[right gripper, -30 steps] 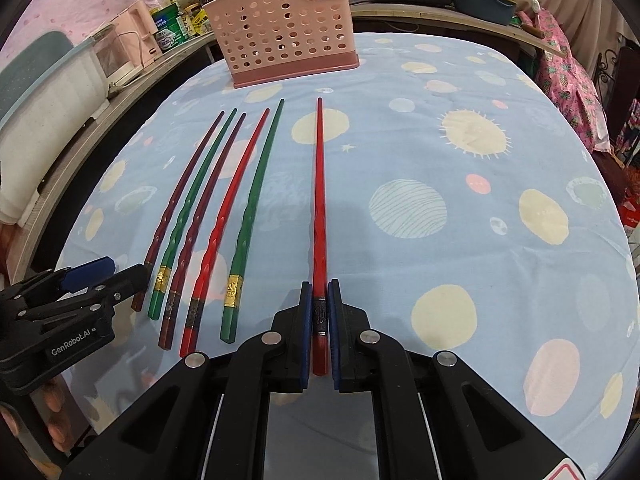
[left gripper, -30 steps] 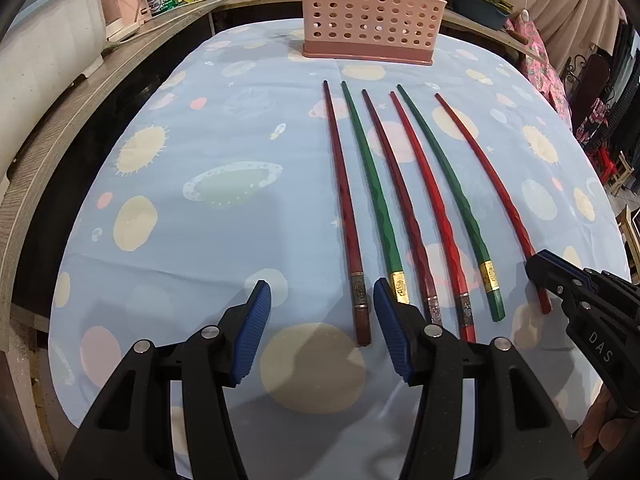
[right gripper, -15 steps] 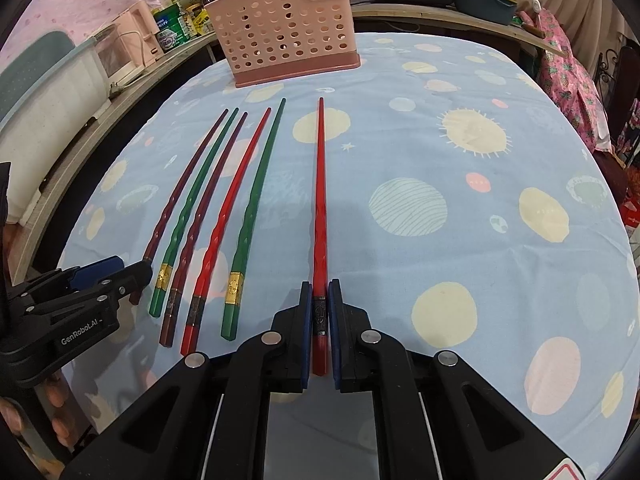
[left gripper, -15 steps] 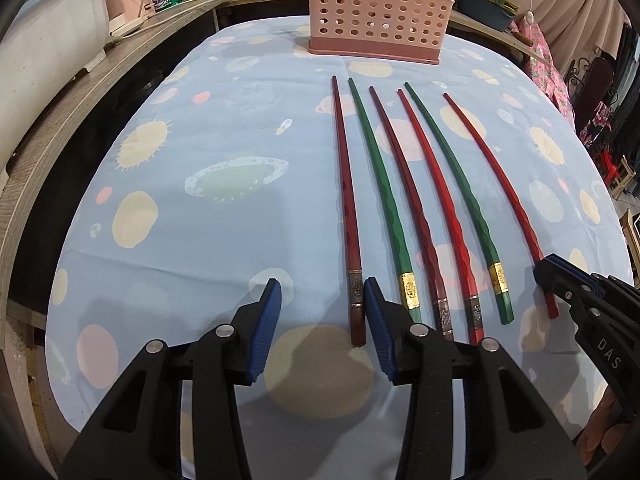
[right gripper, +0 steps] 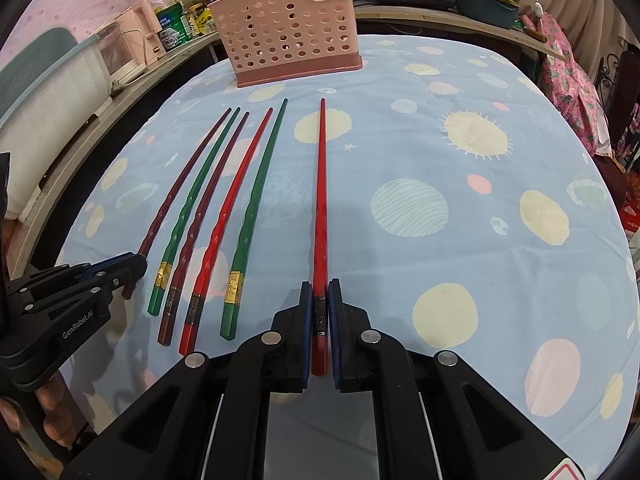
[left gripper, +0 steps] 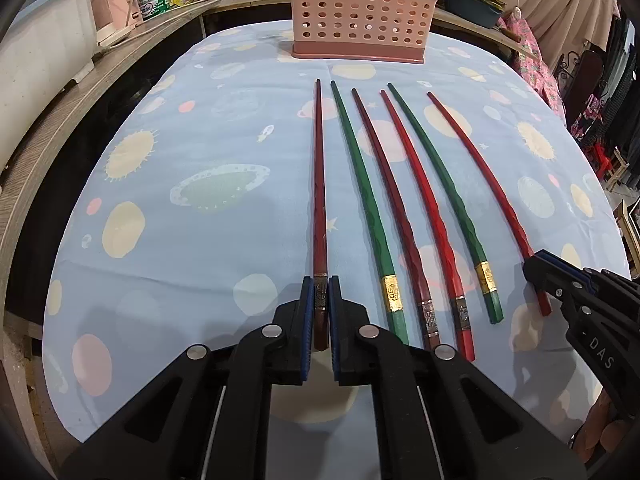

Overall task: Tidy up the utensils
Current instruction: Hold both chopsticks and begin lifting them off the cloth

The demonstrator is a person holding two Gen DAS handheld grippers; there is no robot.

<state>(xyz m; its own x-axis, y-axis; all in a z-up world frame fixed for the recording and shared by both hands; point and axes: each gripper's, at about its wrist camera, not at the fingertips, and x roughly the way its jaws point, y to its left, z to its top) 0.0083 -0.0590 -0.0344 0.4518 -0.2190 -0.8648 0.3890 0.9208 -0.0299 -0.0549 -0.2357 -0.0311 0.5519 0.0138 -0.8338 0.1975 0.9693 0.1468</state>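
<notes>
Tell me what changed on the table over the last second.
The left gripper has just been closing and its fingers now clamp the dark red chopstick at the row's end. The right gripper stayed shut on the bright red chopstick. The other chopsticks and pink basket stayed put.

Pink basket [left gripper: 360,8], planet-print blue tablecloth [left gripper: 200,152], maroon-looking chopstick [left gripper: 319,200].

Table [left gripper: 180,280] under planet-print blue cloth, six chopsticks [left gripper: 400,216] side by side, pink basket [left gripper: 360,12] beyond.
</notes>
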